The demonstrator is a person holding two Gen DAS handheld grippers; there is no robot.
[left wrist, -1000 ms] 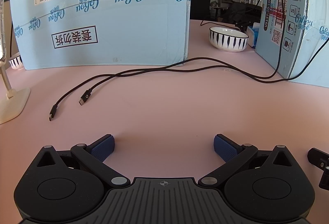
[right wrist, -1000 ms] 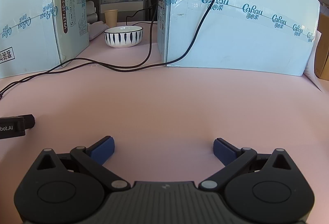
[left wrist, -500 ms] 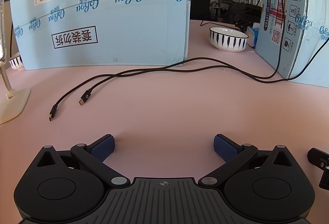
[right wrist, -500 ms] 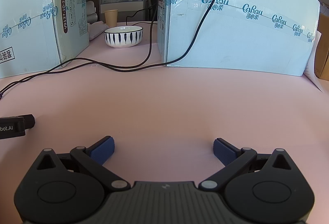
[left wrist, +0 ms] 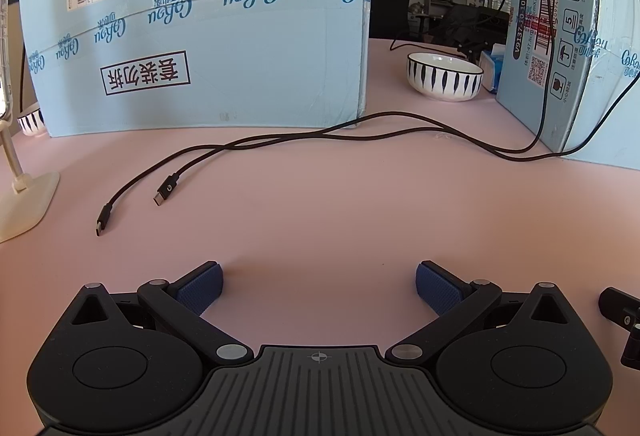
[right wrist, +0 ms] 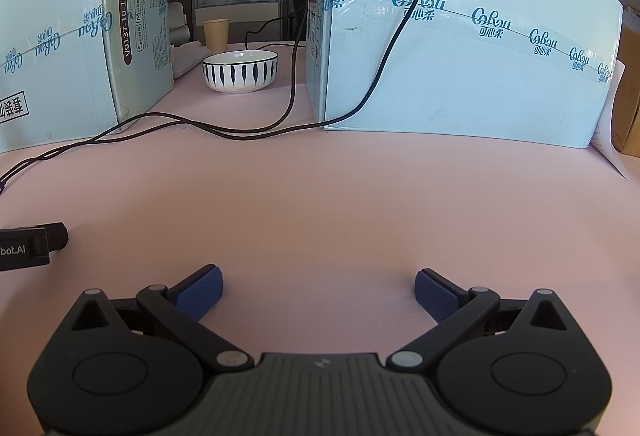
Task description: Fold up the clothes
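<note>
No clothing shows in either view. My left gripper is open and empty, low over the pink table, its blue pads wide apart. My right gripper is open and empty too, low over the same pink table. A part of the right gripper shows at the right edge of the left wrist view. A part of the left gripper shows at the left edge of the right wrist view.
Two black USB cables lie on the table ahead of the left gripper. Large light-blue cartons stand at the back. A striped bowl sits between them. A cream stand base is at far left.
</note>
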